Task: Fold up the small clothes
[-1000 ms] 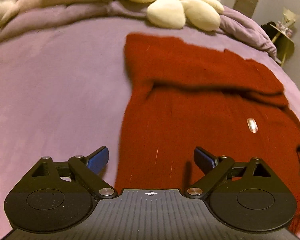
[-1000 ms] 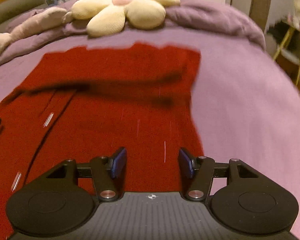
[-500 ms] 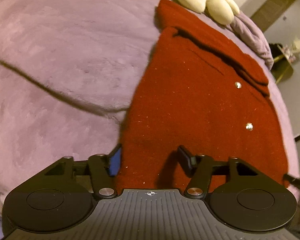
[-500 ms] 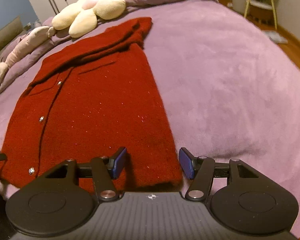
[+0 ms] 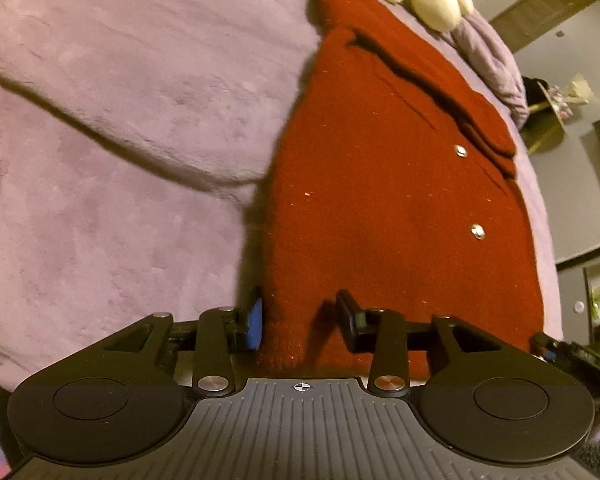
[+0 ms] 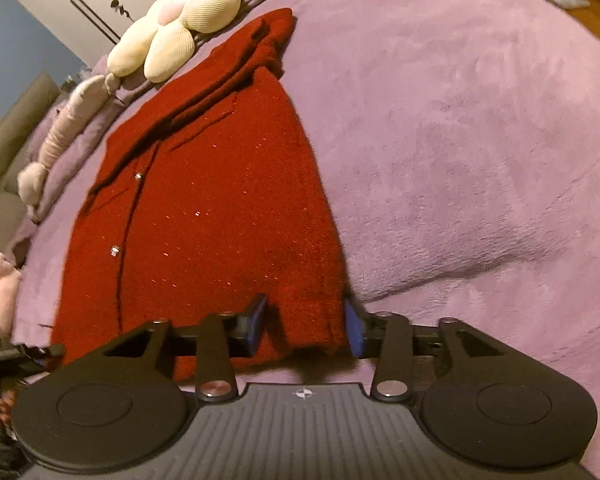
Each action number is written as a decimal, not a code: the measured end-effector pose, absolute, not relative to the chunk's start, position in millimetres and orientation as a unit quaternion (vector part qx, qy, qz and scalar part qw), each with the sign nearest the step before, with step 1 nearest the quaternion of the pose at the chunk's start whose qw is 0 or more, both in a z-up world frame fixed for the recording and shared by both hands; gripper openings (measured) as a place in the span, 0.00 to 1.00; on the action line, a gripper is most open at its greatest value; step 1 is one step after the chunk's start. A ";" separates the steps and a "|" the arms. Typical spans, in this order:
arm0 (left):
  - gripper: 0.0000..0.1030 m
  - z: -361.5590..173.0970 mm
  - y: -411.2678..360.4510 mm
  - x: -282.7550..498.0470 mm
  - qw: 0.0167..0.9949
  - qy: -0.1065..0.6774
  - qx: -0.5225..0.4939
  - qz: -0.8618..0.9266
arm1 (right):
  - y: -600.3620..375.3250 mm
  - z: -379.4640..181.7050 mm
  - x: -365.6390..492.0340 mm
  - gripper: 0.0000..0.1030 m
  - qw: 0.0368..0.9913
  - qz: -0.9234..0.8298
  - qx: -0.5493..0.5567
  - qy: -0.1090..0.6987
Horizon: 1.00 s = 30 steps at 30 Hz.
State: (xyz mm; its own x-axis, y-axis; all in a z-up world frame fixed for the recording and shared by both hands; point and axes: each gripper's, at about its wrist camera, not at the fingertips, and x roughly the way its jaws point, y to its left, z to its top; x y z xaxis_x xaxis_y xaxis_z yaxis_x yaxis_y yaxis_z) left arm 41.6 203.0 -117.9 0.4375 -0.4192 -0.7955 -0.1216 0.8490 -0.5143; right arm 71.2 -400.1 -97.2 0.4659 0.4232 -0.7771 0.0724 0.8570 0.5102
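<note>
Now | purple bed cover [image 5: 120, 160] fills the frame | red cardigan [image 5: 380, 200] lies flat from center to top of frame | flower pillow [image 6: 176, 36] at upper left | left gripper [image 5: 300, 320] spread wide astride cardigan's lower-left hem corner | right gripper [image 6: 306, 326] spread wide astride its lower-right corner.

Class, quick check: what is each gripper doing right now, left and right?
Left gripper: open, fingers either side of the red cardigan's near left corner.
Right gripper: open, straddling the cardigan's near right corner.
</note>
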 end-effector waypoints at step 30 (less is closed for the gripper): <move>0.12 -29.8 184.9 185.5 0.857 0.391 -0.304 -0.143 | -377.9 -42.9 240.8 0.16 0.831 0.146 0.293 0.449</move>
State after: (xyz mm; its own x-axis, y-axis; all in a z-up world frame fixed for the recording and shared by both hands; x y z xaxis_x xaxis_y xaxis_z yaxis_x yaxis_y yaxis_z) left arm 185.5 184.9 -29.8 0.6529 -0.4827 -0.5838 0.0072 0.7746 -0.6324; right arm 240.8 -377.9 -42.9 0.5546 0.5060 -0.6606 0.0205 0.7853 0.6188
